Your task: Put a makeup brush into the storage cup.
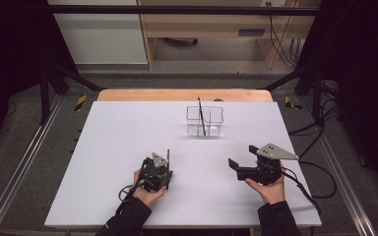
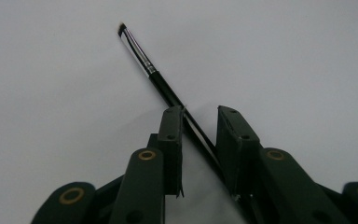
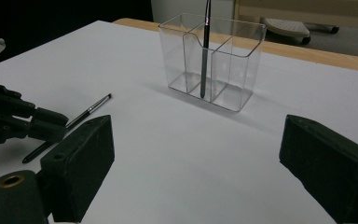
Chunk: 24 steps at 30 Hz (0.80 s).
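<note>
A thin black makeup brush lies flat on the white board, bristle end pointing away. My left gripper is open, with a jaw on each side of the brush handle and a gap left between them. From above, the left gripper sits near the board's front centre-left, and the brush pokes out past it. My right gripper hovers open at the front right, jaws wide with nothing between them. The right gripper view shows the brush and the left gripper at its left.
A clear plastic organiser with several compartments stands at the back centre of the board; a dark slim brush stands upright in it. It stands ahead of the right gripper as organiser and standing brush.
</note>
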Each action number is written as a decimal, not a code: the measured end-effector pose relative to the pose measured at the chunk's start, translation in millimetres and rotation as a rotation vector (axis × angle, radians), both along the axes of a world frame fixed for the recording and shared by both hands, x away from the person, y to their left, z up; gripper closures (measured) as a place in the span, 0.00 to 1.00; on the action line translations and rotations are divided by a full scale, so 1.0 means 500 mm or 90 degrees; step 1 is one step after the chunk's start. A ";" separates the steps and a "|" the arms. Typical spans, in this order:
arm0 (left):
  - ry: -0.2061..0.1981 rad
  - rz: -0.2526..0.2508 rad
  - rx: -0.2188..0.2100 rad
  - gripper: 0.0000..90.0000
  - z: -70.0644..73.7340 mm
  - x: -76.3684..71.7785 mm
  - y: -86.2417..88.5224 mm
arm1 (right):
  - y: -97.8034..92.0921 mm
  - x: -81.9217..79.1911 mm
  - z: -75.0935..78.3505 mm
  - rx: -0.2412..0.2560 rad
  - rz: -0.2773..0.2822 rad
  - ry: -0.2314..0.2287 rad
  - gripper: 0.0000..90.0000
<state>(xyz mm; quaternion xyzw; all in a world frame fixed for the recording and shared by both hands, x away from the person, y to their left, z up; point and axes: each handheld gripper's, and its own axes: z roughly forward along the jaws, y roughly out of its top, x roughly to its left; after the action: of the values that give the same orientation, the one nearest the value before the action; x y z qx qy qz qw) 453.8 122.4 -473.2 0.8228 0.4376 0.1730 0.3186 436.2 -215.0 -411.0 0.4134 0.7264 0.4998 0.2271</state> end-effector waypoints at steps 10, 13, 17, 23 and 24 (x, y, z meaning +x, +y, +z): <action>0.025 -0.013 0.005 0.85 0.008 0.003 0.023 | -0.001 0.000 -0.001 0.002 -0.001 0.003 0.12; 0.027 -0.017 0.005 0.86 0.009 0.003 0.028 | 0.000 0.000 -0.002 0.000 0.000 0.003 0.12; 0.026 -0.022 0.007 0.88 0.011 0.001 0.032 | 0.000 0.000 -0.002 0.000 -0.001 0.003 0.12; 0.034 -0.030 0.004 0.89 0.014 -0.003 0.039 | 0.000 0.000 -0.002 0.000 0.000 0.003 0.12; 0.034 -0.031 0.005 0.90 0.014 -0.004 0.039 | 0.000 0.000 -0.002 0.001 -0.001 0.003 0.12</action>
<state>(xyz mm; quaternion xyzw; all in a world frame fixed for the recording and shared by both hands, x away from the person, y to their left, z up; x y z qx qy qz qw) 452.0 142.2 -466.1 0.8387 0.4252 0.1447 0.3079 436.2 -215.1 -411.8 0.4151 0.7263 0.4994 0.2254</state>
